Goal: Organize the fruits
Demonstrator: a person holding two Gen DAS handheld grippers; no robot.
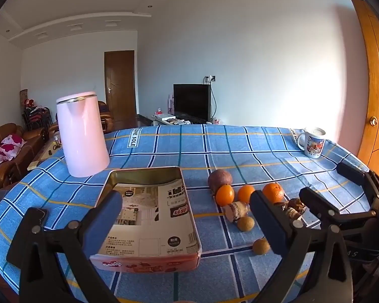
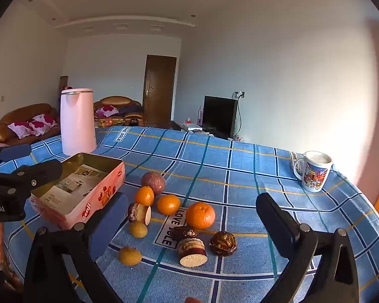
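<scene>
1. Counter [image 2: 240, 166] covered with a blue checked cloth; the fruits lie loose in a cluster near the middle, toward the near edge.
2. Open pink tin [image 1: 149, 229] sits left of the cluster, near the near edge, lined with a printed sheet. No fruit inside.
3. Fruit nearest the tin: a dark purple passion fruit [image 2: 153, 183], with a small orange [image 2: 144, 196] touching its near side and a second small orange [image 2: 168, 204] just beside that.
4. A larger orange [image 2: 200, 215] lies right of those, apart from them.
5. Near side of the cluster: two cut brown-skinned pieces with pale faces [image 2: 191, 251], two dark wrinkled dates [image 2: 223, 243], and two small tan round fruits [image 2: 138, 229], possibly longans.
6. Left gripper [image 1: 187, 224]: fingers spread to full width, nothing between them, hovering over the tin's right wall, tilted slightly down.
7. Right gripper [image 2: 192, 224]: fingers equally wide, empty, above the fruit cluster.
8. Pink kettle [image 1: 82, 135] stands at the far left of the counter; printed mug [image 2: 313, 171] near the far right corner.
</scene>
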